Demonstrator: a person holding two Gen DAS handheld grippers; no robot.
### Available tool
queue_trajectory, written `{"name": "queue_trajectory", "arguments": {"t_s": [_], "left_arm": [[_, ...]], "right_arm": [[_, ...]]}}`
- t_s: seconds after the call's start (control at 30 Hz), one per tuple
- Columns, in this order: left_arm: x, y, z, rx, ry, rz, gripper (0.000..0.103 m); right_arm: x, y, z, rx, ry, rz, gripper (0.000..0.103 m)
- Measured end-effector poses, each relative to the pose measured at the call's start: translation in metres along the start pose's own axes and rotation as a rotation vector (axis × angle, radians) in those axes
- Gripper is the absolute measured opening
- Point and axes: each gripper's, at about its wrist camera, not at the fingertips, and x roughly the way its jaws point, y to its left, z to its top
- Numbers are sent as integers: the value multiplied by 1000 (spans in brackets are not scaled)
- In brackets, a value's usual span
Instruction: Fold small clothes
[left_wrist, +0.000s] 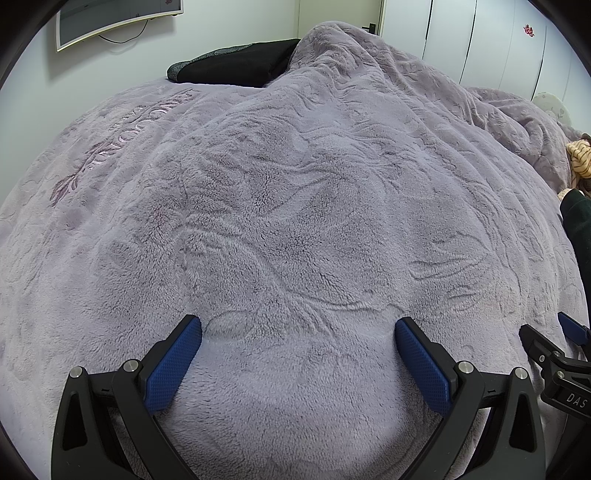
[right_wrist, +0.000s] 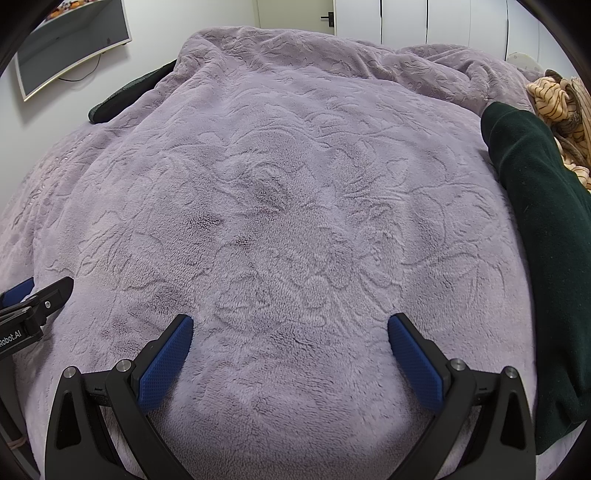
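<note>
Both the left gripper (left_wrist: 298, 334) and right gripper (right_wrist: 290, 330) are hovering wide open, empty, over the blanket (right_wrist: 295, 184); clothes (right_wrist: 535, 229) are waiting, probably unfolded, at its right edge.

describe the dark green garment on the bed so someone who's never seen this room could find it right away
Start from the big lilac plush blanket covering the bed. Along its right side lies the dark green garment, a long, plain fleecy piece. The striped tan clothes bunched beyond it are pale and patterned; this one is solid and nearly black-green.
</note>
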Motion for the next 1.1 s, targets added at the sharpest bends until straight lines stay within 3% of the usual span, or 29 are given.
{"name": "queue_trajectory", "arguments": {"t_s": [1.1], "left_arm": [[0,0,0,0,0,0,103]], "right_arm": [[0,1,0,1,0,-1,103]]}}
